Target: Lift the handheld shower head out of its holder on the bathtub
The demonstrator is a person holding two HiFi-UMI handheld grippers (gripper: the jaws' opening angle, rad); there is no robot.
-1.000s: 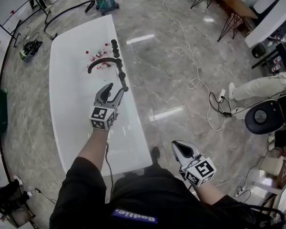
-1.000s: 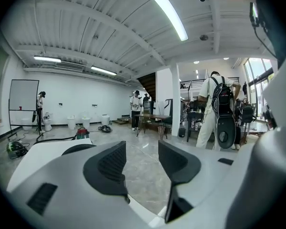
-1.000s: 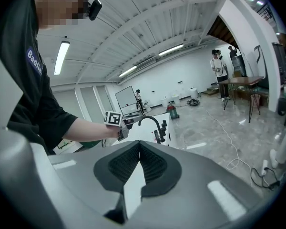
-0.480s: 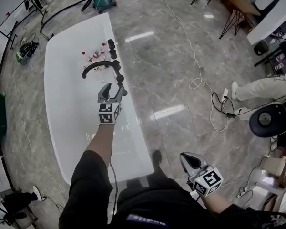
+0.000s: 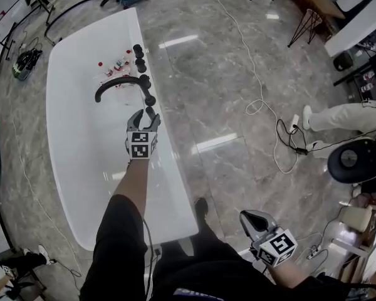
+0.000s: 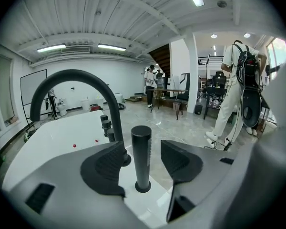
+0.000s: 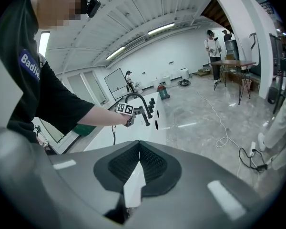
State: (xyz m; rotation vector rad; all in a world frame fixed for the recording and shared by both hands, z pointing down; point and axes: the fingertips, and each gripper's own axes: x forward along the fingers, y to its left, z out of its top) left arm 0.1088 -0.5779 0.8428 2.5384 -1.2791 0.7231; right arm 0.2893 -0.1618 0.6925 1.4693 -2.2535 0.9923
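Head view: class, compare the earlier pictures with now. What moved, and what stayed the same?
The left tongs moved forward along the bathtub rim, jaws just opening, and now straddle the upright shower head without gripping it. The right tongs dropped slightly, shut. Shower head, spout and knobs stayed put.

**Gloss white tub, matt black fittings**
Bathtub (image 5: 75, 155) smooth, glossy white; shower head (image 6: 141, 151) & arched spout (image 6: 76, 74) smooth matt black, metal-looking; floor (image 5: 238, 93) polished grey stone, reflective; left gripper (image 6: 142, 147) pads (image 6: 105, 162) ribbed, matt black.
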